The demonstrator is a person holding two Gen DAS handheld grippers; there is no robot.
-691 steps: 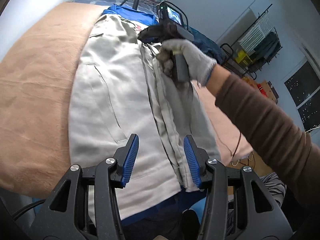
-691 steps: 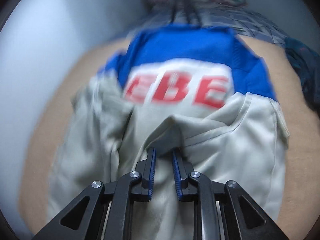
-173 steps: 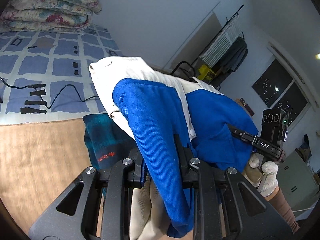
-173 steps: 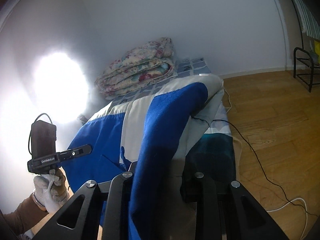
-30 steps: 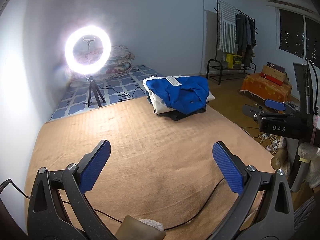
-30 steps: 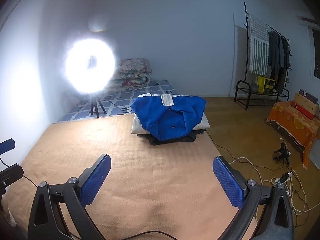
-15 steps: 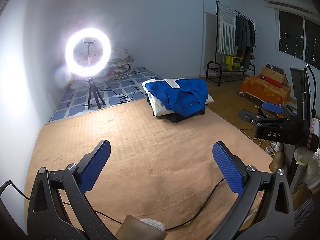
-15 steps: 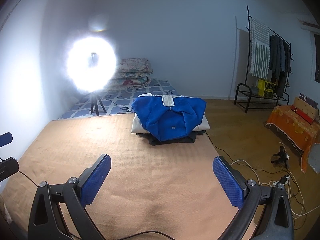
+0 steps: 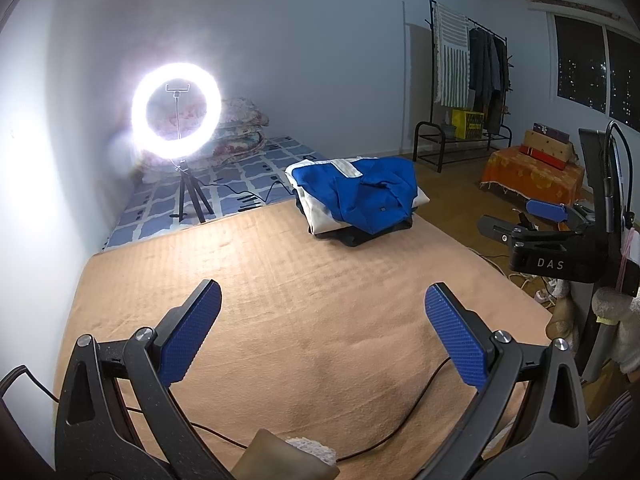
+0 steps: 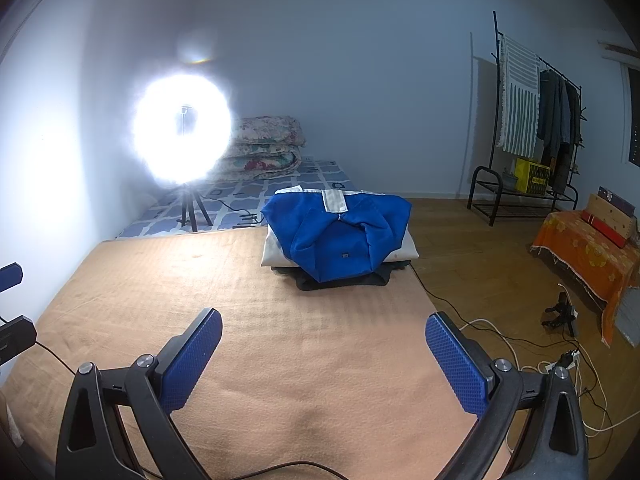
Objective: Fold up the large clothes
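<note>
Lit ring light (image 10: 183, 130) on a tripod (image 10: 191, 210) stands against the far wall; everything else is placed relative to it. Folded floral quilts (image 10: 266, 148) stacked just right of it, on a blue-and-white checked mat (image 9: 224, 184) that also carries the tripod. Tan blanket (image 10: 224, 304) spreads in front of the light. Black clothes rack (image 10: 532, 128) w/ hanging garments far right of it, yellow crate (image 10: 532, 176) on its lower shelf. Orange-draped box (image 10: 588, 256) further right; white cables (image 10: 560, 368) on wood floor (image 10: 472, 256).

Held both grippers level, left gripper (image 9: 322, 332) and right gripper (image 10: 324, 354) spread wide, nothing between the pads.
</note>
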